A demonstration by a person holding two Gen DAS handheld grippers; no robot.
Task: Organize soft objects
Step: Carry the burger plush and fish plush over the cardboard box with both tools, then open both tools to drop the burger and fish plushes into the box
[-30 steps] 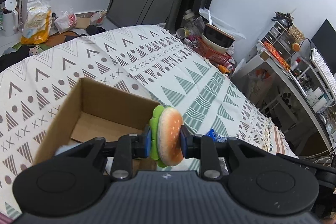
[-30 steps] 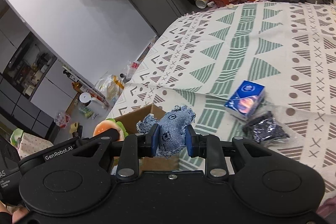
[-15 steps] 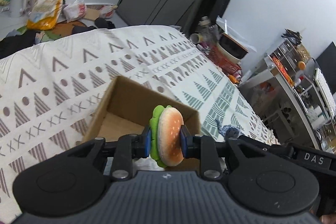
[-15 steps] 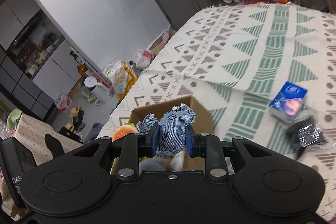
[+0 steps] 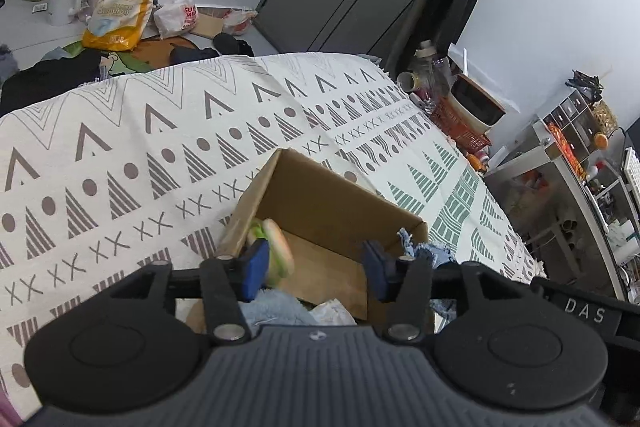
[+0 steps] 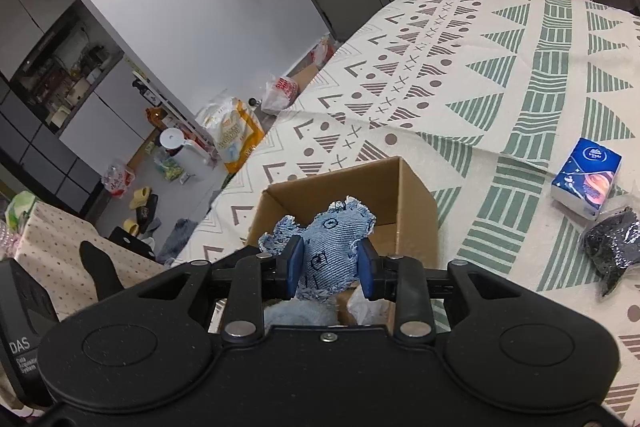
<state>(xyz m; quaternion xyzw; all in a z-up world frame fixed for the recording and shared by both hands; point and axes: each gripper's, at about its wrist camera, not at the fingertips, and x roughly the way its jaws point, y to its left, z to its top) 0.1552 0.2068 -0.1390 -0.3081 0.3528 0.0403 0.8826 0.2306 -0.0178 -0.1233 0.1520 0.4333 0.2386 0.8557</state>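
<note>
The left gripper [image 5: 314, 269] hangs over the open box [image 5: 320, 203] with its jaws spread wide and nothing between them. The burger toy [image 5: 276, 251] lies just beyond the left jaw's blue pad, tipped on its edge against the box's left wall, green trim toward the wall; whether it touches the pad cannot be told. Below the jaws, nearer the camera, a pale blue fluffy cloth [image 5: 274, 309] and a bit of white wrapping [image 5: 334, 311] lie in the box. Past the right jaw, at the box's right corner, a scrap of frayed denim shows, with the other gripper's dark body behind it. The box stands on a patterned cloth [image 5: 160, 147] covering the worktop. The right gripper [image 6: 330, 269] has its jaws clenched on the denim toy [image 6: 332, 239], whose frayed top rises above the pads (a small stitched mark shows on its front), held over the near part of the same box [image 6: 414, 201]. Well right of these jaws, on the cloth, a blue tissue pack [image 6: 586, 177] lies just beside a dark crinkled bag [image 6: 610, 247].
</note>
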